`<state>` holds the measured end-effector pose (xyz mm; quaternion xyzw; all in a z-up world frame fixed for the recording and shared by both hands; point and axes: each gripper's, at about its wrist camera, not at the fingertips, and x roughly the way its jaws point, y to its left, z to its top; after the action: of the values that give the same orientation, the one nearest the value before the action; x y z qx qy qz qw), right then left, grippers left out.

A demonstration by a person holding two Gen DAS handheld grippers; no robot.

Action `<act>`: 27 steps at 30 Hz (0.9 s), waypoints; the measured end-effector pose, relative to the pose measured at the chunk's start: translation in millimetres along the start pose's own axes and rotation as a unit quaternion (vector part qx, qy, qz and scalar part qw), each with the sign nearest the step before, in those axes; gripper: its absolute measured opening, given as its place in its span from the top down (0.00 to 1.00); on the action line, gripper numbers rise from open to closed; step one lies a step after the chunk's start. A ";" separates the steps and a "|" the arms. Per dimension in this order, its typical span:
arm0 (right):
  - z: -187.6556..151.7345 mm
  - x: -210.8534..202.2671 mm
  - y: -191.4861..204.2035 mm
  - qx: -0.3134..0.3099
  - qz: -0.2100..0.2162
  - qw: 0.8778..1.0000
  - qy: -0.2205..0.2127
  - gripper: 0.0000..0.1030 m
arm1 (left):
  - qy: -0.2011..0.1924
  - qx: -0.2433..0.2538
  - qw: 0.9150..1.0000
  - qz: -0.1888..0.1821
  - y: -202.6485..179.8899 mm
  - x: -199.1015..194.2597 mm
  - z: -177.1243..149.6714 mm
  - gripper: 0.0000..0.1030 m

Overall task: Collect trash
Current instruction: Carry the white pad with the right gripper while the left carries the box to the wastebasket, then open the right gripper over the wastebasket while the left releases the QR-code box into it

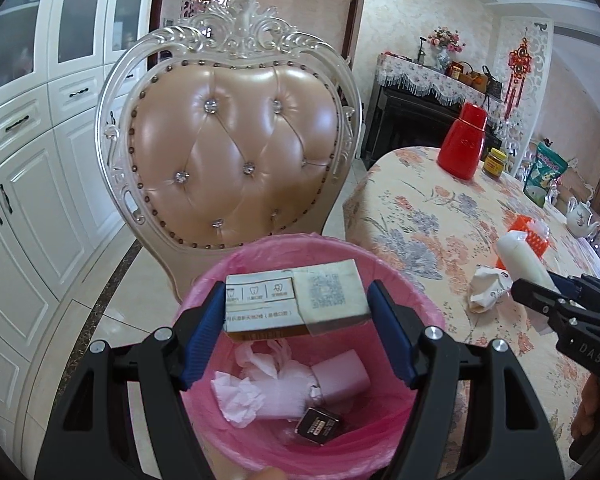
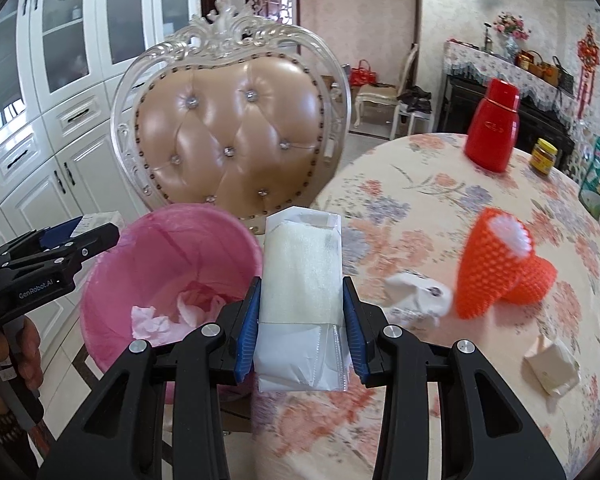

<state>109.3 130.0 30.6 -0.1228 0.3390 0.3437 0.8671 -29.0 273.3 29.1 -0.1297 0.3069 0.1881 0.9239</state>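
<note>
My left gripper [image 1: 296, 300] is shut on a flat cardboard box [image 1: 296, 298] and holds it over the pink-lined trash bin [image 1: 396, 280]. Inside the bin lie crumpled tissues [image 1: 240, 396], a pink box [image 1: 342, 376] and a small dark packet [image 1: 320, 426]. My right gripper [image 2: 300, 304] is shut on a white plastic packet [image 2: 300, 280], held above the table edge just right of the bin [image 2: 112, 280]. Crumpled white paper [image 2: 418, 298] and a small folded beige packet [image 2: 552, 368] lie on the floral tablecloth [image 2: 420, 208].
An orange spiky tissue holder [image 2: 496, 264] lies on the table. A red flask [image 2: 494, 128], a yellow-lidded jar [image 2: 544, 156], a green bag [image 1: 544, 172] and a teapot [image 1: 582, 216] stand farther back. A padded ornate chair [image 1: 236, 164] stands behind the bin, white cabinets [image 1: 24, 184] to the left.
</note>
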 end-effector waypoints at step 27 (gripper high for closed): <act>32.2 47.9 63.0 -0.052 0.048 0.997 0.017 0.63 | -0.007 -0.021 1.000 0.010 31.2 -2.4 10.0 0.33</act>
<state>108.3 215.2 23.4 -0.1570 0.3407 0.4001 0.8362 -38.9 304.1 34.4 -0.1450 0.2981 0.2049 0.9209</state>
